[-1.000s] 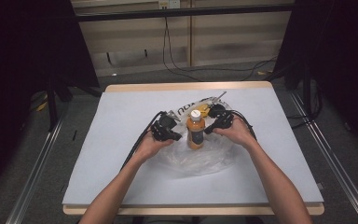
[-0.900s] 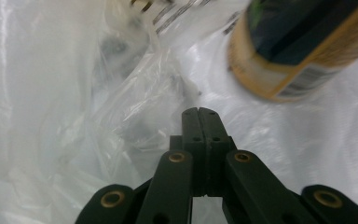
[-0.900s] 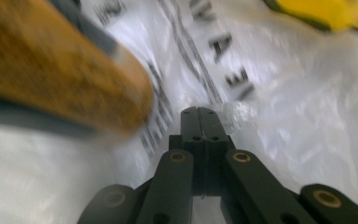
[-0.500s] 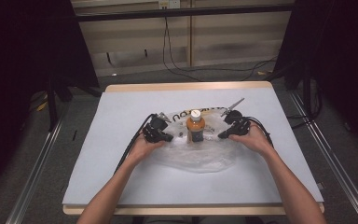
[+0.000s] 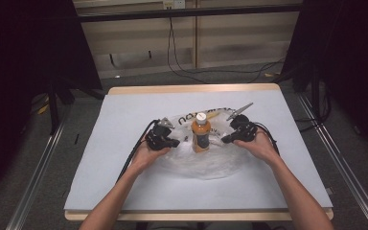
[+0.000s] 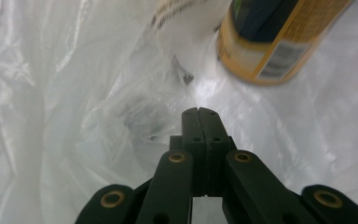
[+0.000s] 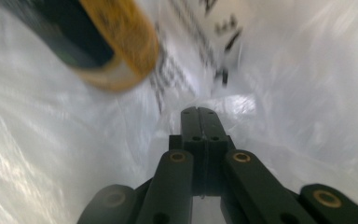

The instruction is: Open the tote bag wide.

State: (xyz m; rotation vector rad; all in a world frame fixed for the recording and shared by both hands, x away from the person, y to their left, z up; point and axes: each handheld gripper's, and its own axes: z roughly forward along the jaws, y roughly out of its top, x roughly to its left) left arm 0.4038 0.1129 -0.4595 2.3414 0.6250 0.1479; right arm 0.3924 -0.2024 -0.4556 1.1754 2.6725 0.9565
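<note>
Orange drink bottle (image 5: 201, 133) with white cap, upright at mid-tabletop on a clear plastic bag (image 5: 206, 163) spread flat beneath it; printed black lettering of the bag visible just behind the bottle, bag mouth apparently toward the far side. Bottle base (image 6: 261, 42) seen close in the left gripper view, film bunched and creased around it; same base, blurred, at upper left in the right gripper view (image 7: 107, 44). Left gripper (image 5: 174, 143) just beside the bottle on its left, jaws pressed together with a fold of film seemingly pinched at the tips (image 6: 199, 112), though too fine to confirm. Right gripper (image 5: 225, 139) mirrored on the bottle's right, jaws likewise closed (image 7: 199, 111) against film. Symmetrical placement, one gripper per side, judged as suited to drawing the bag's two edges apart or up around the standing bottle; bottle left free, neither gripper touching it. Pale sheet-covered tabletop (image 5: 124, 110) beneath; thin pointed implement (image 5: 239, 110) lying near the far right edge of the bag, identity unclear
</note>
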